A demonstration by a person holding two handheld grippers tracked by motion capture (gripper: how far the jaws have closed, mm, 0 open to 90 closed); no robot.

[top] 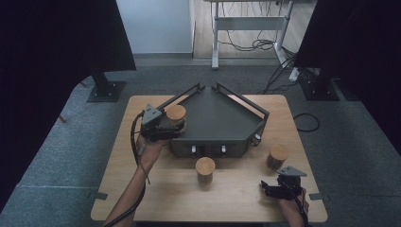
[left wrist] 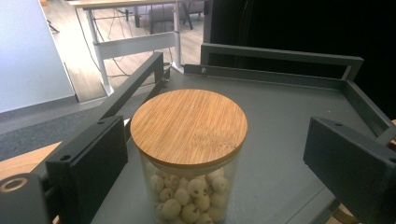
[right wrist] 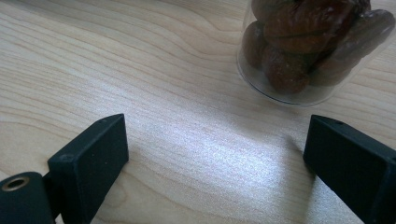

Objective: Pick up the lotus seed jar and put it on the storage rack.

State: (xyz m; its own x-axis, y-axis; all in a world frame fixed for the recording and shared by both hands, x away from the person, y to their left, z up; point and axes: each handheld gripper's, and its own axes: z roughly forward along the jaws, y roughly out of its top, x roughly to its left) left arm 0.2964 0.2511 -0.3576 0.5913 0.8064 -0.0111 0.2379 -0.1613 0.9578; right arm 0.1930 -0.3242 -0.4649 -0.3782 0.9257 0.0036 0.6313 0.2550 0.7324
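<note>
Left gripper (left wrist: 210, 154) astride a bamboo-lidded jar (left wrist: 189, 126) of pale balls on the grey tray (left wrist: 289, 121).
Its fingers (left wrist: 88, 158) are spread, clear of the glass; the right gripper (right wrist: 215, 154), fingers wide and empty, hovers over the worktop (right wrist: 140, 70) near a jar of dates (right wrist: 308, 46).

Noted: clear glossy glass jar (left wrist: 187, 186) of pale matt balls under smooth bamboo-grain lid (left wrist: 189, 126), standing on matt dark-grey metal tray (left wrist: 289, 116); second clear jar (right wrist: 317, 51) of glossy brown fruit on smooth, faintly sheened light wood table (right wrist: 163, 70); matt black jaw pads.
</note>
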